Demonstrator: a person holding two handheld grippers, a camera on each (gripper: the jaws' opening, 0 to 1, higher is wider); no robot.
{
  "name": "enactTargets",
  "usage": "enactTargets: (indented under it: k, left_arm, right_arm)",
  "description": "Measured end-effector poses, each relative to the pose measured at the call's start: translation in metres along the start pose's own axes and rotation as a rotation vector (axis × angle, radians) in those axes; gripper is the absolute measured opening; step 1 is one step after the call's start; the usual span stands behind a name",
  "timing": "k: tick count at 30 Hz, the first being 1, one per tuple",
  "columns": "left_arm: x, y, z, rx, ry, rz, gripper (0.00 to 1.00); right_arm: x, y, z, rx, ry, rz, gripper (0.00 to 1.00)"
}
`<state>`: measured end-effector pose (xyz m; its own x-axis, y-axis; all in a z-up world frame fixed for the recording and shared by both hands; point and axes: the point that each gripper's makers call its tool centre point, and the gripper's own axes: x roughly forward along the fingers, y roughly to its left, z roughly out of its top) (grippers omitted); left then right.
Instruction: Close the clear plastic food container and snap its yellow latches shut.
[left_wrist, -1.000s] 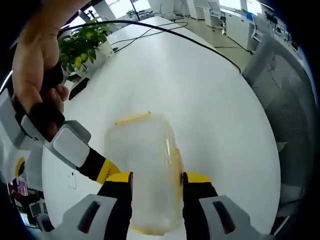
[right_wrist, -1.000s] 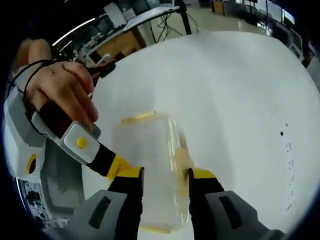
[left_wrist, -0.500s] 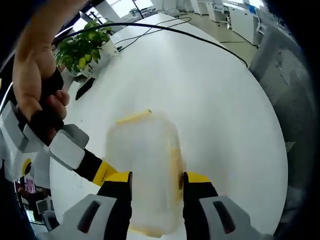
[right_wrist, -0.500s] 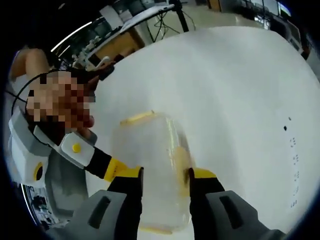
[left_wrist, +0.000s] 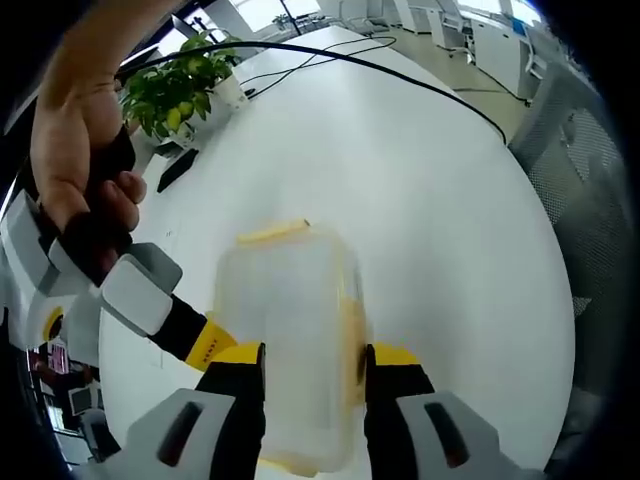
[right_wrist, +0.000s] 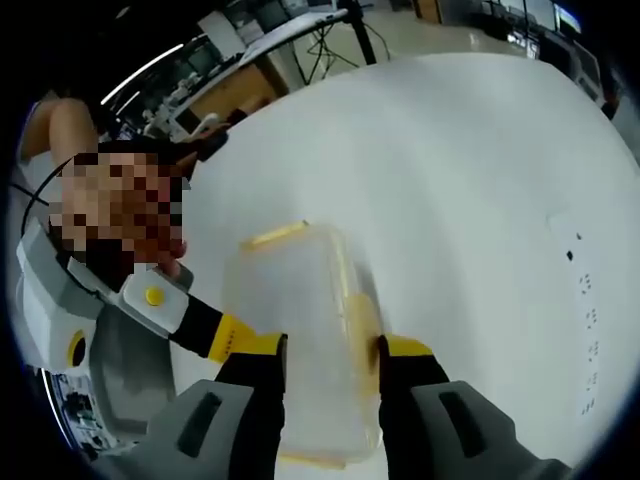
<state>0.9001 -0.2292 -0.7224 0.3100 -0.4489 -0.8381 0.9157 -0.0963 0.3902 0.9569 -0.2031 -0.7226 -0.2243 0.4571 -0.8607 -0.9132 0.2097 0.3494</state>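
Observation:
The clear plastic container (left_wrist: 290, 340) lies lengthwise on the white table (left_wrist: 420, 200), lid on. A yellow latch (left_wrist: 272, 233) shows at its far end and another (left_wrist: 352, 335) along its right side. My left gripper (left_wrist: 313, 368) straddles its near half, jaws pressed against both long sides. In the right gripper view the same container (right_wrist: 300, 330) sits between the jaws of my right gripper (right_wrist: 330, 365), the right jaw against the yellow side latch (right_wrist: 360, 320). In each view the other gripper (left_wrist: 150, 300) (right_wrist: 170, 310) comes in from the left, its yellow tip beside the container.
A potted plant (left_wrist: 175, 85), a small dark flat object (left_wrist: 178, 170) and a black cable (left_wrist: 400, 75) lie at the table's far side. A mesh chair (left_wrist: 590, 200) stands to the right. A person's hand (left_wrist: 85, 150) holds the other gripper. Small dark marks (right_wrist: 578, 237) dot the tabletop.
Both views have drifted slightly with the hands. The container stays between the jaws in both views, with no visible change in the jaws or the latches.

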Motion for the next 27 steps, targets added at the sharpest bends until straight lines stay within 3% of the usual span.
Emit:
enactTargets:
  k: [10,11,13,18,19,20,21,27]
  left_arm:
    - [0.002,0.002,0.0,-0.004,0.003,-0.01,0.3]
    - [0.002,0.0,0.0,-0.007,0.004,-0.019,0.3]
    - [0.0,0.002,0.001,-0.021,0.008,-0.022,0.29]
    - [0.001,0.003,0.001,-0.021,0.034,-0.017,0.27]
    - [0.001,0.004,0.0,-0.007,0.045,0.002,0.25]
    - [-0.002,0.011,-0.009,-0.005,0.109,0.067,0.25]
    - [0.005,0.0,-0.003,-0.009,0.069,0.026,0.25]
    - [0.01,-0.002,-0.001,-0.018,0.052,0.021,0.26]
  right_arm:
    - [0.002,0.005,-0.001,0.013,0.023,0.013,0.31]
    - [0.003,0.01,-0.001,0.02,0.028,0.058,0.29]
    - [0.002,0.007,0.006,0.018,0.028,0.031,0.29]
    - [-0.003,-0.003,0.01,0.034,0.042,0.042,0.28]
    - [-0.003,-0.004,0.009,0.038,0.041,0.042,0.28]
    - [-0.004,-0.004,0.008,0.037,0.042,0.036,0.28]
    - [-0.005,-0.004,0.008,0.039,0.042,0.033,0.28]
    - [-0.006,-0.005,0.004,0.039,0.037,0.032,0.28]
